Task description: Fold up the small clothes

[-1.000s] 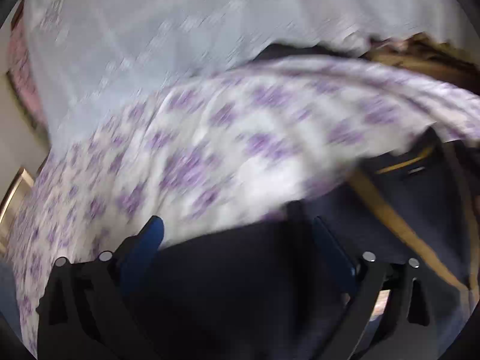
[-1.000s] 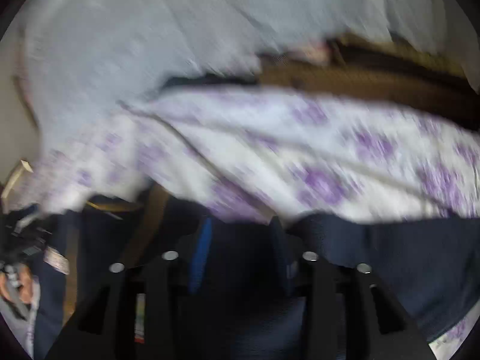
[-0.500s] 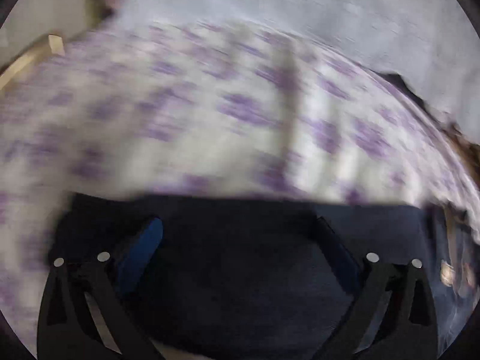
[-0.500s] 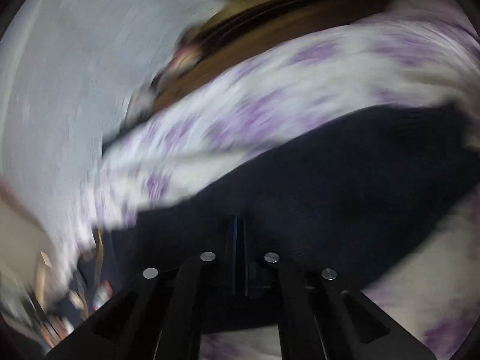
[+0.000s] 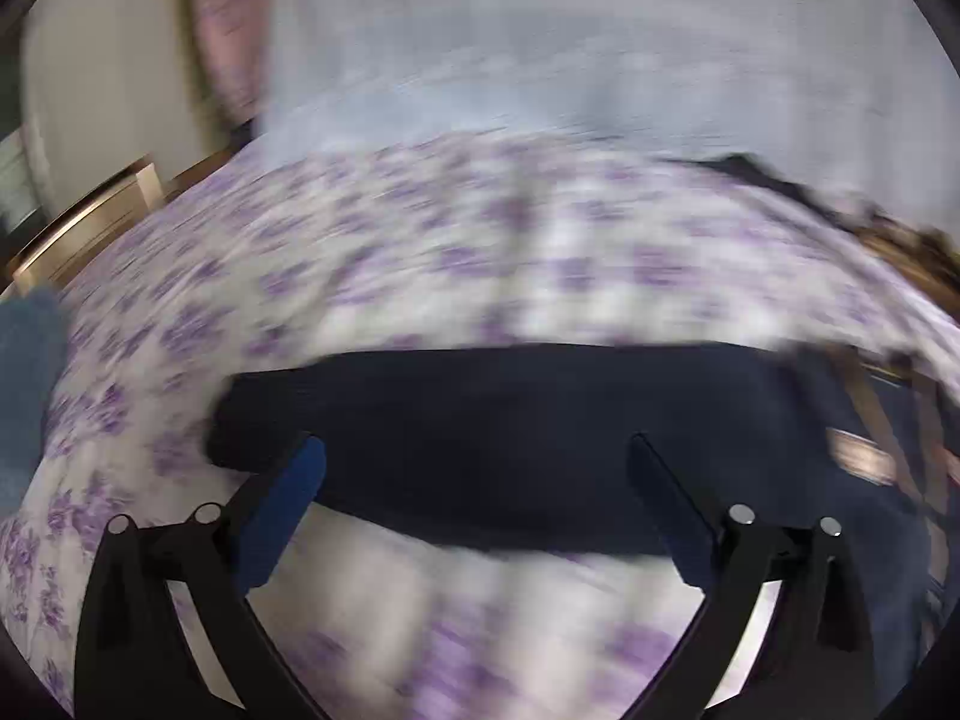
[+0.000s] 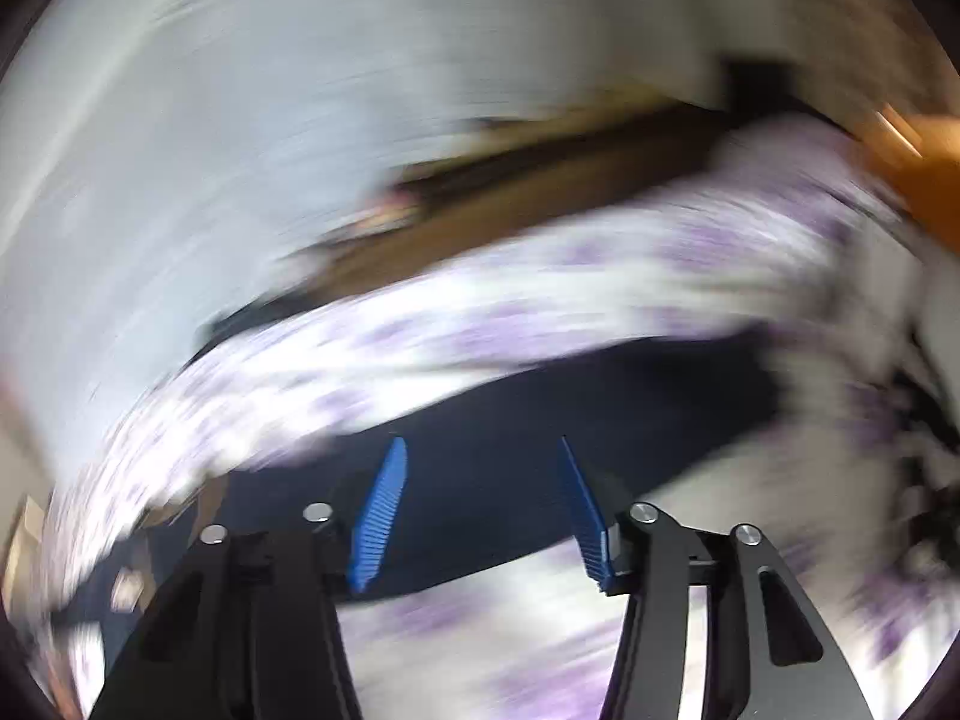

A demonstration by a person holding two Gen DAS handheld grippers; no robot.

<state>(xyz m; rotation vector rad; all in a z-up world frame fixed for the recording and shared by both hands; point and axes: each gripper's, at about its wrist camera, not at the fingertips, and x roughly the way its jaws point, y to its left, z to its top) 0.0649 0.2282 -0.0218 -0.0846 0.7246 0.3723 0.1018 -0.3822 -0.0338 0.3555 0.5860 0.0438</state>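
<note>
A dark navy garment lies as a flat band on the purple-flowered bedsheet. My left gripper is open, its blue pads wide apart over the garment's near edge. In the right wrist view the same navy garment lies across the sheet. My right gripper is open above it, holding nothing. Both views are blurred by motion.
More navy cloth with tan stripes lies at the right of the left wrist view. A pale blue-white cover lies beyond the sheet. A wooden bed frame shows at the left, and brown wood in the right wrist view.
My right gripper, shut on the navy garment before, has opened and let it go. My left gripper has drawn back, and the garment now lies flat on the sheet.
</note>
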